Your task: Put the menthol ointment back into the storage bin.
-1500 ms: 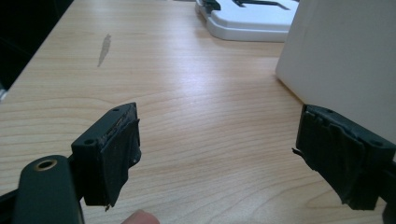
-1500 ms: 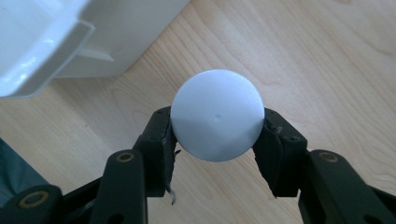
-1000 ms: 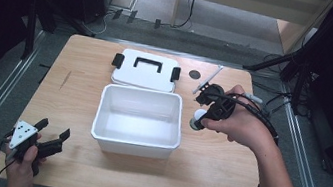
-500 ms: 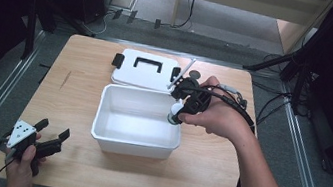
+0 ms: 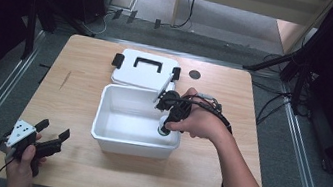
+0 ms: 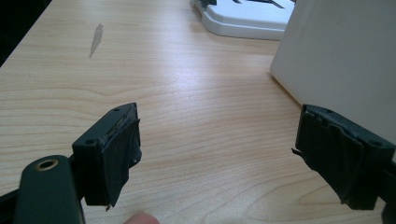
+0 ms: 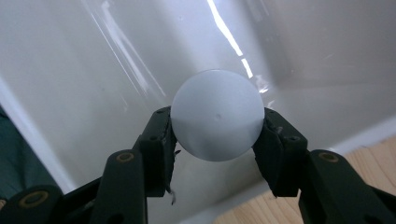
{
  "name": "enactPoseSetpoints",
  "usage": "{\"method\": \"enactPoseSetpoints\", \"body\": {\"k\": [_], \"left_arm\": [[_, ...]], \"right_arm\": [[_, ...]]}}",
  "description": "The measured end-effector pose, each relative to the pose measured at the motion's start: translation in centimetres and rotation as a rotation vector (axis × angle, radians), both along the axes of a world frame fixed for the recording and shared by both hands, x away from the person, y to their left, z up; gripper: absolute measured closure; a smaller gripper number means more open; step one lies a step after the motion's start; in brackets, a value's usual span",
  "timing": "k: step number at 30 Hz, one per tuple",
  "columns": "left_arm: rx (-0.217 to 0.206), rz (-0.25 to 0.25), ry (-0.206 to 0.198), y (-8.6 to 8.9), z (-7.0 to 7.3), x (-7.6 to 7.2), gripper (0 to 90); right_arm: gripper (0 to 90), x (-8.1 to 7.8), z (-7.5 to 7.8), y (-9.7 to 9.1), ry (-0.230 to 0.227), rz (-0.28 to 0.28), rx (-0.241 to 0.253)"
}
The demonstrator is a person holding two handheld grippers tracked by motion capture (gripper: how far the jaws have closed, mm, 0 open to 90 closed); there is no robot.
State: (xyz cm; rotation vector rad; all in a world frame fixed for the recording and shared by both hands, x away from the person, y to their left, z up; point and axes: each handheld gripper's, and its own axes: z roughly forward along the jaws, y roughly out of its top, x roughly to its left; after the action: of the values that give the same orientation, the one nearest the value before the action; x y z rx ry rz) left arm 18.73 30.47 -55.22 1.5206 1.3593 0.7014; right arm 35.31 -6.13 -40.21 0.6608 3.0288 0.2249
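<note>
Right gripper, clamped on white ball, has been moved from beside lid to over bin; drop-in judged next. Left gripper is held wide open, empty, near tabletop's front-left corner.

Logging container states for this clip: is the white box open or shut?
Open. The lid lies flat on the table behind the white box, whose bare interior faces up.

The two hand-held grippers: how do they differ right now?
The left hand-held gripper is open with nothing between its jaws; the right hand-held gripper is shut on a white ball. The left sits low at the table's near corner; the right is over the white bin. Both have black jaws.
</note>
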Motion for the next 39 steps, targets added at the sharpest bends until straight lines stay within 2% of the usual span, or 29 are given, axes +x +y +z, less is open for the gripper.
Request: {"method": "enactPoseSetpoints", "body": {"k": [6,11,14,22,27,30,35,39], "left_arm": [[-0.008,-0.006,0.01,0.0,0.0,0.1,15.3],[-0.012,-0.033,0.028,-0.1,0.0,0.2,15.4],[-0.011,-0.029,0.025,-0.1,0.0,0.2,15.4],[-0.017,-0.032,0.025,0.0,0.0,0.1,15.3],[-0.019,-0.032,0.024,0.0,0.0,0.1,15.3],[-0.021,-0.03,0.023,0.0,0.0,0.1,15.3],[-0.019,-0.029,0.021,0.0,0.0,0.1,15.3],[-0.023,-0.026,0.021,0.0,-0.1,0.1,15.3]], "right_arm": [[52.0,-0.1,-1.4,0.6,-0.009,0.042,-0.037],[51.8,-0.2,-2.1,1.0,-0.005,0.077,-0.053],[51.4,-0.3,-2.6,1.2,-0.014,0.091,-0.087],[49.8,-0.4,-2.0,0.9,-0.013,0.075,-0.045],[51.8,-0.4,-0.5,0.4,-0.031,0.046,0.027],[52.3,-0.5,0.3,-0.1,-0.04,0.043,0.053],[52.5,-0.8,1.6,-1.3,-0.069,0.019,0.09],[51.6,-0.7,2.1,-3.0,-0.085,-0.026,0.111]]}}
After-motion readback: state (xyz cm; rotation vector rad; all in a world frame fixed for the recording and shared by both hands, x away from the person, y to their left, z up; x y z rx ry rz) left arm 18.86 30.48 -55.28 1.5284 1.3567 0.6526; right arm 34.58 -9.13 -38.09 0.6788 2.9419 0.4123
